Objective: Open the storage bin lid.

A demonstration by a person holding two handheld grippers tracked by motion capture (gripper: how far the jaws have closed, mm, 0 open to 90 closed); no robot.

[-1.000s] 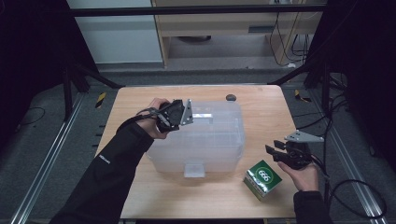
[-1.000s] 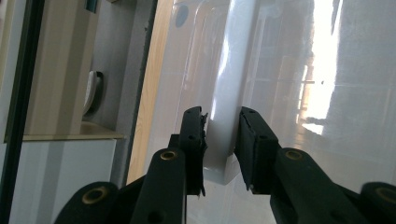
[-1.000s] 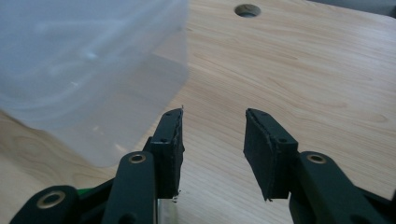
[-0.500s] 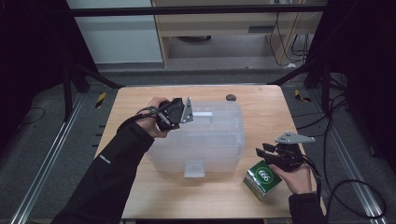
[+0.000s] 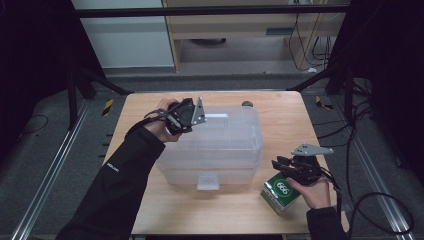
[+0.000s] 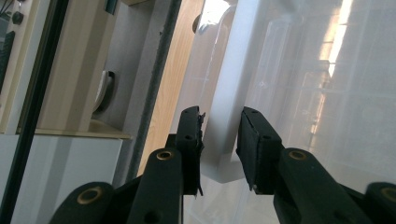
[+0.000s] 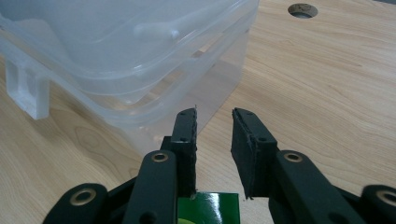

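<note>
Two black-jawed grippers are at work over one light wooden table (image 5: pixel 165 210). The left gripper (image 6: pixel 219 140) sits at the back left corner of a clear plastic storage box (image 5: pixel 220 150); its jaws straddle the white rim of the box lid (image 6: pixel 229 107), the rim lying in the gap, and whether the pads press on it cannot be told. The right gripper (image 7: pixel 214 140) hovers at the front right of the table, just above a green carton (image 5: pixel 281 194) that lies beside the box's front right corner. Its jaws have just been closing, yet they stand apart with nothing between them, the carton's top showing below them in the right gripper view.

The box, lid on and white latch (image 5: pixel 207 182) facing the person, stands at the middle of the table. A round dark hole (image 7: pixel 302 9) is set in the tabletop near the back edge, behind the box. The wood is pale, grained and matt.

Around the table, grey carpet (image 5: pixel 50 150) covers the floor, metal rails (image 5: pixel 45 185) run along the left side, and black cables (image 5: pixel 370 150) trail at the right. A wooden cabinet (image 5: pixel 240 30) and a white panel (image 5: pixel 125 35) stand behind.
</note>
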